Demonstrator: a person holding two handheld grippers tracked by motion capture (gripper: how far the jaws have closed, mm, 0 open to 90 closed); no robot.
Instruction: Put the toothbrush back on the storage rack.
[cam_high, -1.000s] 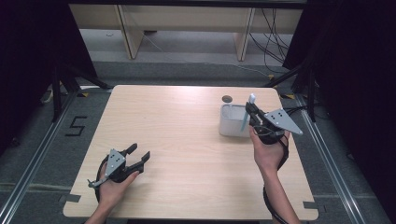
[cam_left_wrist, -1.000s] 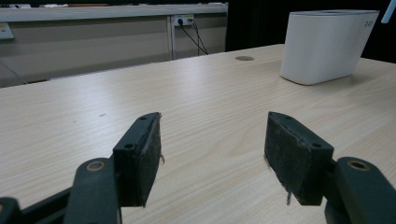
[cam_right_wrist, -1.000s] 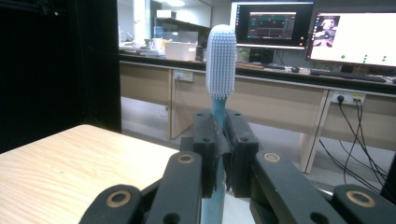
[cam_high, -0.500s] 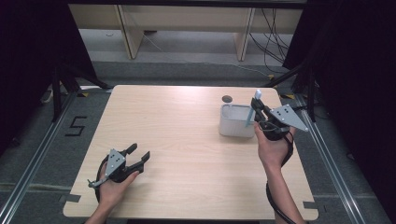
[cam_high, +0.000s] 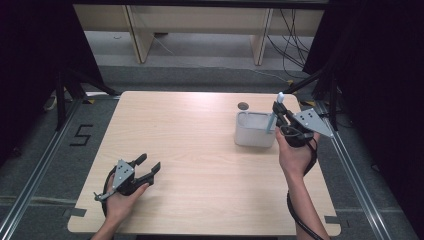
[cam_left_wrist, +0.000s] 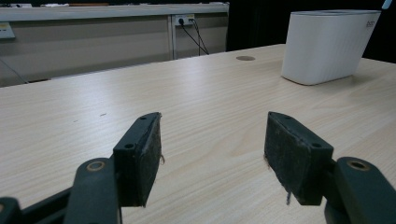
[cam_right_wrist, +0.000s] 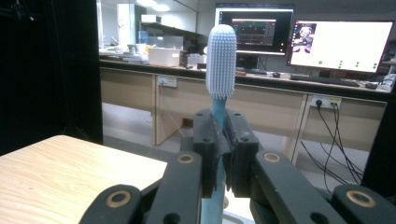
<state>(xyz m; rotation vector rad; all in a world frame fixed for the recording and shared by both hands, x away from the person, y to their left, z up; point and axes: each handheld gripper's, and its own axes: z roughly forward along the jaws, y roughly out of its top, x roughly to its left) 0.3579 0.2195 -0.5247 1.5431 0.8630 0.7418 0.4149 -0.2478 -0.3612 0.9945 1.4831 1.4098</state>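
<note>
While the right gripper (cam_high: 278, 118) was held at the far right side of the table (cam_high: 200, 145), its jaws were clamped on the neck of a blue toothbrush (cam_right_wrist: 220, 60), just below the bristle head, with the head pointing up. In the high view the toothbrush (cam_high: 276, 111) stood close to upright at the right edge of the white holder (cam_high: 254, 129), its handle running down over or into that rim; which of the two could not be settled from these frames. Judged step: toothbrush in hand at the holder, either being seated in it or lifted clear. Next move would call for a straight vertical path along the handle, so the shaft does not catch the rim and tip the light container.

Left gripper (cam_high: 147, 167) rested low at the near left of the table, well apart from the holder. Its jaws stood wide apart, pads (cam_left_wrist: 145, 158) bare, nothing between them, only tabletop ahead.
</note>
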